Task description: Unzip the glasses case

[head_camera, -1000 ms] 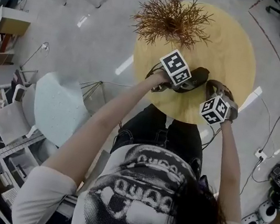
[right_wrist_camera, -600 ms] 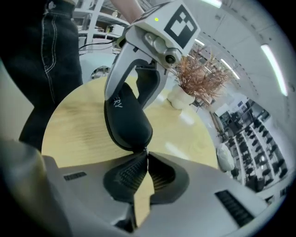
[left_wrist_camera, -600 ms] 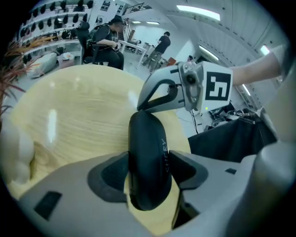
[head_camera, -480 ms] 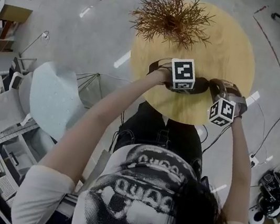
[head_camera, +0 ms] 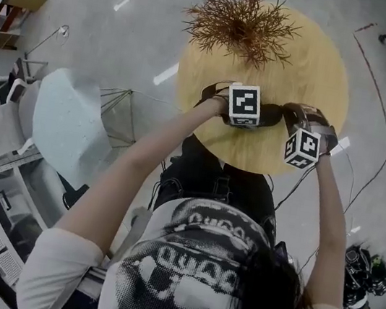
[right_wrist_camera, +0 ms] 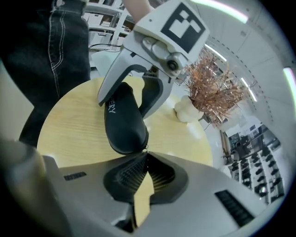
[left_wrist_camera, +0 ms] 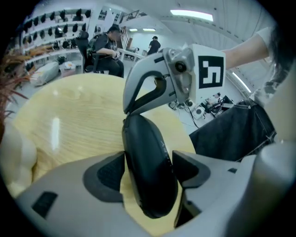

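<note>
With the left hand-held gripper [left_wrist_camera: 149,159], its jaws just opened wide, clasping the glasses case [right_wrist_camera: 122,122] above the counter [left_wrist_camera: 69,120], the right hand-held gripper [right_wrist_camera: 145,159], pinched on the zipper pull [right_wrist_camera: 146,149], should draw steadily along the seam.

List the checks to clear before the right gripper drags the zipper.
1. The glasses case sits between the left gripper's fingers, both touching it: ok, though its jaws have just been opening.
2. Left hold firm enough: cannot tell.
3. The right gripper is shut at the case's end: ok.
4. The zipper pull pinched in it: cannot tell.
5. The dried plant stands apart from the case: ok.
</note>
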`<action>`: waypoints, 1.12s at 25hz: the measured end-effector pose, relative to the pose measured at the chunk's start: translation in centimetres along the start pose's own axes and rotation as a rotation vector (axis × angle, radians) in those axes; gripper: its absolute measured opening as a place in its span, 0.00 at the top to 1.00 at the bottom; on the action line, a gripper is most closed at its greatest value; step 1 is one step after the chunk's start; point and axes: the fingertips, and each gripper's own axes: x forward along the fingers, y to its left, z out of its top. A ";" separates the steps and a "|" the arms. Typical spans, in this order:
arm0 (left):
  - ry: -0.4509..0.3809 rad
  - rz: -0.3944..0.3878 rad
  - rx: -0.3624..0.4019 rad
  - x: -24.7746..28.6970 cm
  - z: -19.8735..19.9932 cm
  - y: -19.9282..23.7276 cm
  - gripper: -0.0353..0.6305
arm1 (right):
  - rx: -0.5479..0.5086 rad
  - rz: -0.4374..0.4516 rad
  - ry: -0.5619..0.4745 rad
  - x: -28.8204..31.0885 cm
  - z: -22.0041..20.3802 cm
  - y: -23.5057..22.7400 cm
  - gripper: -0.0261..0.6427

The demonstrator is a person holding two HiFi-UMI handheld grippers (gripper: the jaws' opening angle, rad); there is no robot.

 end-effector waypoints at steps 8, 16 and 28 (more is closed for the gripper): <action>-0.246 0.259 -0.072 -4.8 0.0 2.0 0.46 | 0.290 -0.004 0.084 0.4 -3.0 -0.4 0.96; -0.400 0.359 -0.139 -8.3 -2.5 0.6 0.50 | 0.520 -0.039 0.154 -0.2 -3.2 1.8 0.96; -0.494 0.338 -0.136 -11.5 -7.9 -1.9 0.56 | 0.872 -0.191 0.271 -1.6 -1.3 6.5 0.83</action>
